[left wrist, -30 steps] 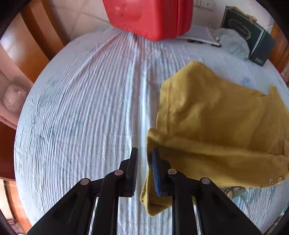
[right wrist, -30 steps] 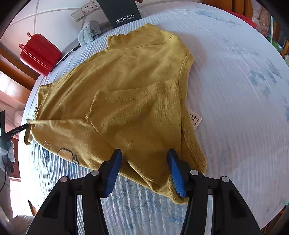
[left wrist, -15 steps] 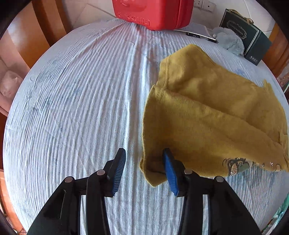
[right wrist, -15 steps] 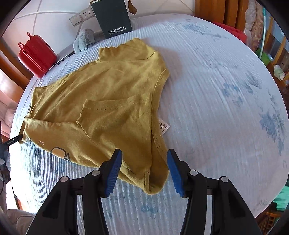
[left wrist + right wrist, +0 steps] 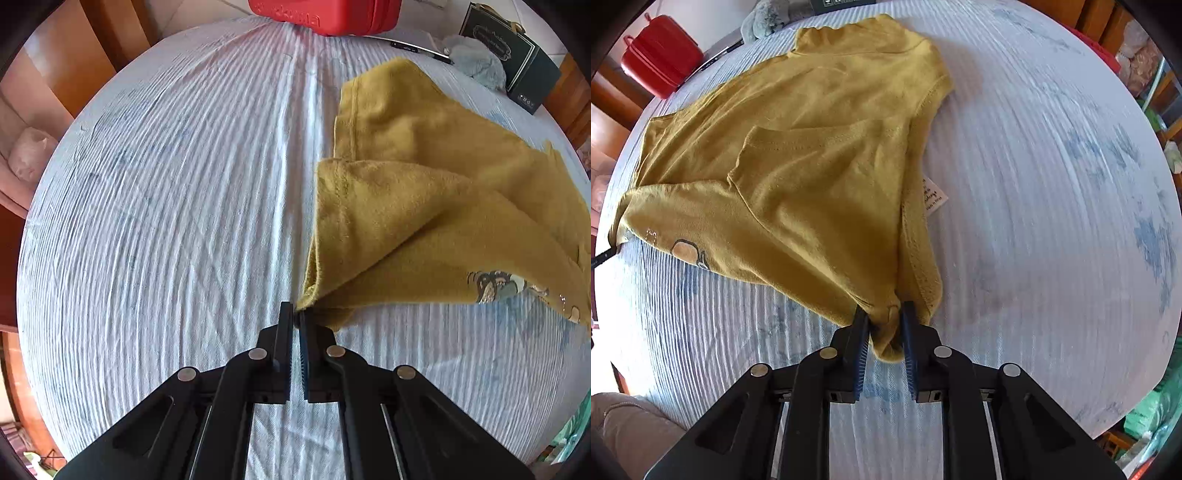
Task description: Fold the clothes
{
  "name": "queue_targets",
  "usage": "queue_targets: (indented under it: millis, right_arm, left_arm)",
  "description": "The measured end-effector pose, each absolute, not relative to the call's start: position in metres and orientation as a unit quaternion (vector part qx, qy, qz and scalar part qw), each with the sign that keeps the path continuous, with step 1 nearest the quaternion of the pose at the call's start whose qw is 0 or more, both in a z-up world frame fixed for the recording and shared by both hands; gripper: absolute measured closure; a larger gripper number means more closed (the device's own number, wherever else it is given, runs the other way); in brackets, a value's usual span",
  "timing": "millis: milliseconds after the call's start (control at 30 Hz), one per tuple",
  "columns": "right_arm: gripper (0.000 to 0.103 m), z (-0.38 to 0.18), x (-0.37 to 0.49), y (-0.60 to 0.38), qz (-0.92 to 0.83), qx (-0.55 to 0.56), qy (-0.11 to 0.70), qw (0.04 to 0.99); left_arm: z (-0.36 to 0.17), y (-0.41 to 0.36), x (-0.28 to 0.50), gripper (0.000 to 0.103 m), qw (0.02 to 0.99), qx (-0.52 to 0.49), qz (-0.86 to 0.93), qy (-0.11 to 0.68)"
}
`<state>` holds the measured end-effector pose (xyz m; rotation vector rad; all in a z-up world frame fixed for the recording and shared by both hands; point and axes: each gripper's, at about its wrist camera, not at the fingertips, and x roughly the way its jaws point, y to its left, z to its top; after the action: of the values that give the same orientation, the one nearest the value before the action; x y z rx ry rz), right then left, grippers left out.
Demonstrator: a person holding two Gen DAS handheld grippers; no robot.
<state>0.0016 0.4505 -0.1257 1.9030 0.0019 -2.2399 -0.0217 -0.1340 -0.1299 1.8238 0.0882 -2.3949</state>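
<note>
Mustard shirt (image 5: 820, 155), hem corners pinched in left tool (image 5: 295, 317) and right tool (image 5: 882, 317), bare sheet (image 5: 166, 203) around.

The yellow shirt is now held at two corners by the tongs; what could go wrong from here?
1. The left tongs pinch only the very tip of the yellow shirt, so that corner may slip out when lifted.
2. The right tongs hold a bunched wad, so the fold may come out creased.
3. The white label sticks out at the side and may remain exposed.
</note>
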Motion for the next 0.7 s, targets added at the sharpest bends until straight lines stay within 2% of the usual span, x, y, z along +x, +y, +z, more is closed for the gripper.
queue_targets:
  millis: [100, 167, 200, 233, 300, 367, 433, 500, 533, 567, 700]
  right_arm:
    - [0.088, -0.123, 0.002, 0.462, -0.753, 0.648, -0.022, 0.107]
    - [0.085, -0.109, -0.002, 0.463, -0.771, 0.627, -0.018, 0.111]
    - [0.085, -0.099, -0.008, 0.463, -0.781, 0.614, -0.02, 0.114]
    - [0.083, -0.091, -0.015, 0.462, -0.79, 0.602, -0.021, 0.118]
    - [0.071, -0.074, -0.036, 0.458, -0.81, 0.572, -0.021, 0.126]
    - [0.054, -0.061, -0.063, 0.455, -0.823, 0.554, -0.016, 0.128]
    - [0.053, -0.052, -0.093, 0.446, -0.831, 0.54, -0.012, 0.135]
    - [0.036, -0.049, -0.123, 0.438, -0.832, 0.536, -0.004, 0.143]
    - [0.024, -0.049, -0.136, 0.432, -0.831, 0.536, 0.001, 0.146]
    - [0.021, -0.052, -0.151, 0.429, -0.831, 0.536, 0.008, 0.148]
    - [0.021, -0.063, -0.209, 0.419, -0.827, 0.538, 0.025, 0.161]
  left_arm:
    - [-0.107, -0.135, -0.018, 0.099, 0.053, 0.595, -0.801, 0.03]
    - [-0.092, -0.132, -0.027, 0.094, 0.04, 0.579, -0.814, 0.026]
    - [-0.085, -0.129, -0.035, 0.083, 0.031, 0.57, -0.821, 0.023]
    - [-0.078, -0.127, -0.043, 0.062, 0.023, 0.56, -0.828, 0.019]
    - [-0.064, -0.121, -0.06, 0.036, 0.006, 0.54, -0.842, 0.013]
    - [-0.051, -0.116, -0.076, 0.034, -0.01, 0.52, -0.854, 0.006]
    - [-0.041, -0.11, -0.096, 0.034, -0.026, 0.502, -0.864, 0.0]
    - [-0.061, -0.101, -0.139, 0.034, -0.031, 0.512, -0.858, -0.01]
    - [-0.07, -0.1, -0.158, 0.034, -0.028, 0.52, -0.854, -0.015]
    - [-0.077, -0.102, -0.177, 0.034, -0.028, 0.526, -0.85, -0.021]
    - [-0.106, -0.099, -0.219, 0.034, -0.039, 0.541, -0.839, -0.039]
